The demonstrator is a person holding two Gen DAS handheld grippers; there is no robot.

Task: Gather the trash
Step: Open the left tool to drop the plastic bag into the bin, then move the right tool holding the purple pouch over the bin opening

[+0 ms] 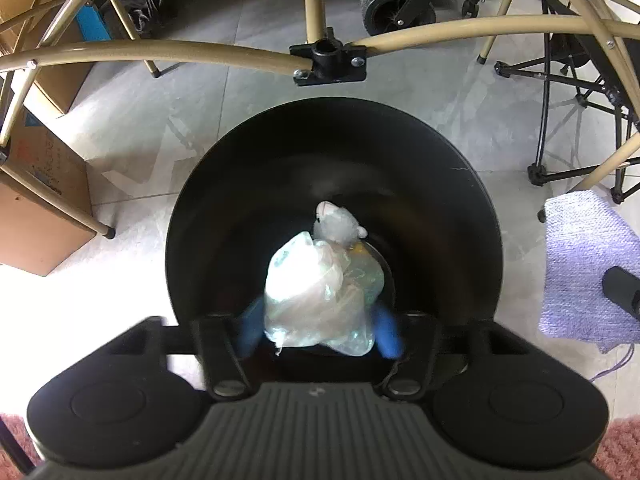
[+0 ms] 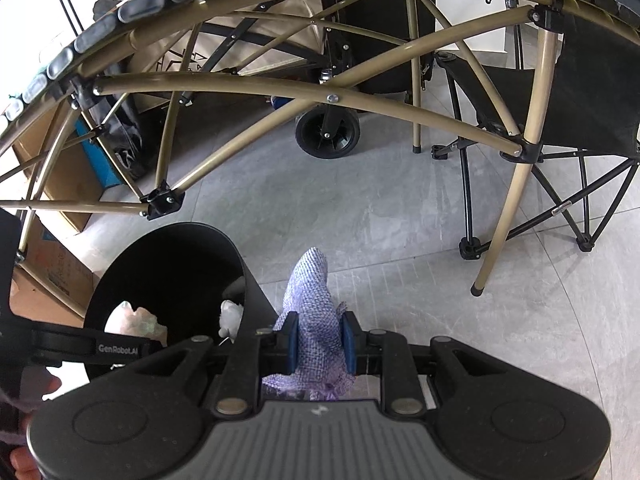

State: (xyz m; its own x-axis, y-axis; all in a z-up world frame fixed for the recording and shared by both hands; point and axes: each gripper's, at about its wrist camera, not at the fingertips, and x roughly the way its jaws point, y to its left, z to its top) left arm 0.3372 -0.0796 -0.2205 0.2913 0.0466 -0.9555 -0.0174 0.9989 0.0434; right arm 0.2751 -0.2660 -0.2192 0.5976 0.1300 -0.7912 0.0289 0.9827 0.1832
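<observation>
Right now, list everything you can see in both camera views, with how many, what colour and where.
Bin: one, black, on the floor under the left gripper.
Crumpled plastic bag: one, clear whitish, over the bin's mouth between the left fingers.
Tissue wad: one, grey-white, inside the bin.
Cloth: one, lilac knit, clamped in the right gripper beside the bin.
Folding frame: one, tan tubes, above the floor.
Cardboard boxes: at least two, brown, left.
Camp chair: one, black, right.
Wheels: two seen, black, far side.
Left gripper: blue pads, jaws apart.
Right gripper: blue pads, shut.
Hand: one, lower left edge.
</observation>
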